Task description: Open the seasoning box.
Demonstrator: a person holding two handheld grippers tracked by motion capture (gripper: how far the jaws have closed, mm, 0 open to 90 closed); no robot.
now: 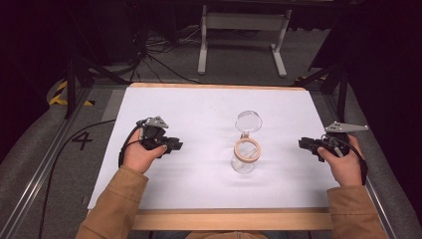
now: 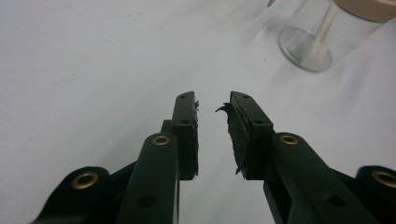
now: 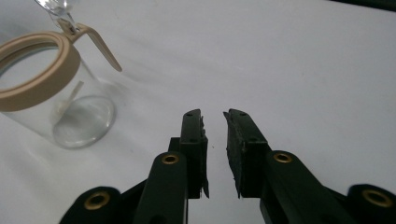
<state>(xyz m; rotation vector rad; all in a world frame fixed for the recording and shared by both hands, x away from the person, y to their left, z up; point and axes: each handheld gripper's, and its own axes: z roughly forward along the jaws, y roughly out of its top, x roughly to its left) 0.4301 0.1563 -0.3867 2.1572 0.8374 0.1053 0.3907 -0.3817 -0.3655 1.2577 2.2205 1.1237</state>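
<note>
Clear glossy glass jar (image 1: 245, 158) w/ tan matt rim; matt white table (image 1: 199, 109).

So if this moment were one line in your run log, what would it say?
left gripper: open, empty | right gripper: open, empty | glass jar: upright between them, hinged lid open | table: white

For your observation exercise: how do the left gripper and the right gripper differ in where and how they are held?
The left gripper lies closer to the glass jar; the right gripper sits near the table's edge. The left gripper points right, the right gripper left. Both are open, empty, held by a hand and aimed toward the jar.
</note>
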